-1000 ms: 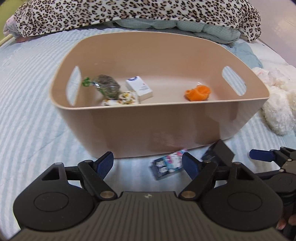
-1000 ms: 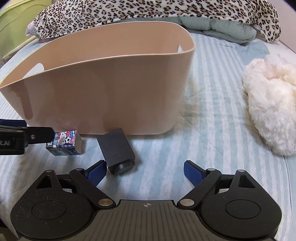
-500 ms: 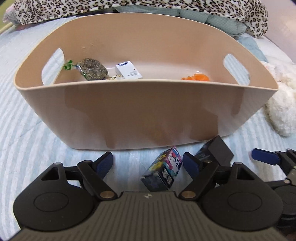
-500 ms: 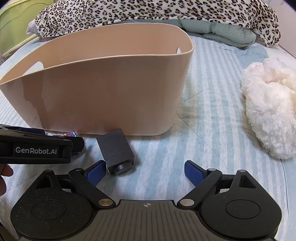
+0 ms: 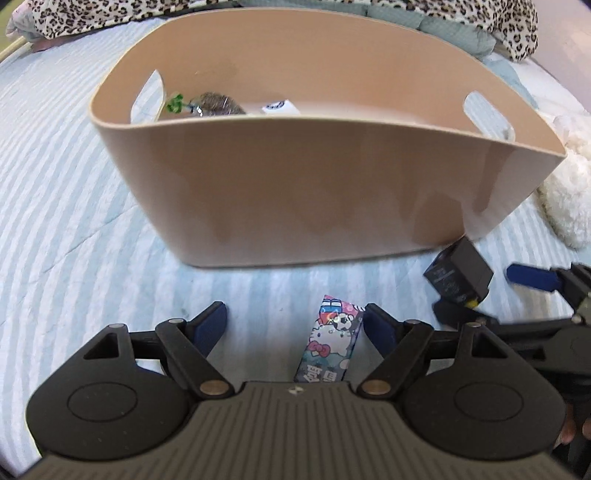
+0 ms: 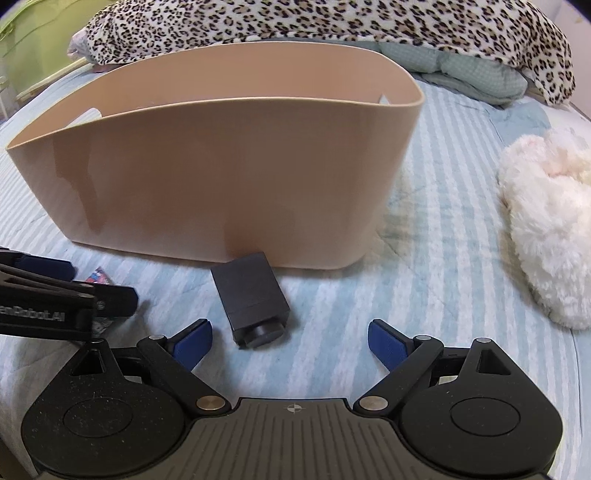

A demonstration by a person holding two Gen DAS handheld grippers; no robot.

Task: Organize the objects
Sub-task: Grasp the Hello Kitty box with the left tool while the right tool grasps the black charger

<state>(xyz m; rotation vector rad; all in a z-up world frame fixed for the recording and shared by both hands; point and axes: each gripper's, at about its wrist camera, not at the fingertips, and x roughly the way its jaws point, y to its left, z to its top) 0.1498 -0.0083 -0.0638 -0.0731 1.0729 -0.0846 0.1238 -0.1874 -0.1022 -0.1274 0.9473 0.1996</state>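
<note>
A beige plastic bin [image 5: 314, 177] stands on the striped bed; it also shows in the right wrist view [image 6: 221, 177]. My left gripper [image 5: 293, 326] is open, low over the bed, with a small cartoon-printed box [image 5: 330, 341] between its fingers, close to the right finger. My right gripper [image 6: 290, 341] is open and empty, just behind a small black box [image 6: 255, 299] lying in front of the bin. The black box also shows in the left wrist view [image 5: 460, 273]. The left gripper enters the right wrist view at the left edge [image 6: 55, 291].
The bin holds a grey-green bundle [image 5: 214, 103] and a white box [image 5: 279, 107]. A fluffy white plush [image 6: 550, 229] lies right of the bin. A leopard-print blanket [image 6: 332, 22] is piled at the back of the bed [image 6: 443, 258].
My left gripper has dropped lower and moved forward, so the cartoon box now sits between its fingers. The right gripper has moved slightly closer to the black box.
</note>
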